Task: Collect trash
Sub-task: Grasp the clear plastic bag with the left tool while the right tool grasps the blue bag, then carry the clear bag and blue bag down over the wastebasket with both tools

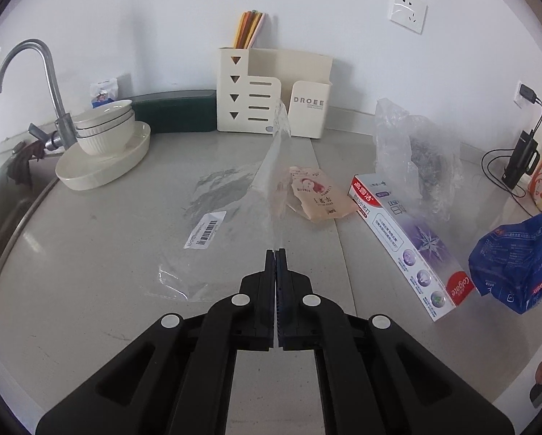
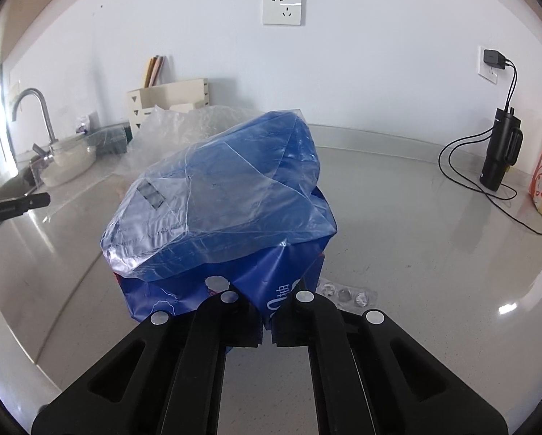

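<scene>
Here the grey worktop (image 1: pixel 90 253) is smooth and a little glossy, and most trash lies on it ahead of the left gripper (image 1: pixel 275 253). Its jaws are closed on the edge of a clear plastic film (image 1: pixel 274 166), thin and limp, which rises from the jaws in a long strip straight ahead. The right gripper (image 2: pixel 267 326) has its jaws closed on a crumpled blue bag (image 2: pixel 227 214), soft and shiny, lifted off the worktop. The toothpaste box (image 1: pixel 412 246), stiff card, lies with its long axis running away and leftward, between the two grippers. Near it are a crinkled clear bag (image 1: pixel 416 156) and a small tan paper pouch (image 1: pixel 318 195); the left jaws seem nearer to the pouch.
</scene>
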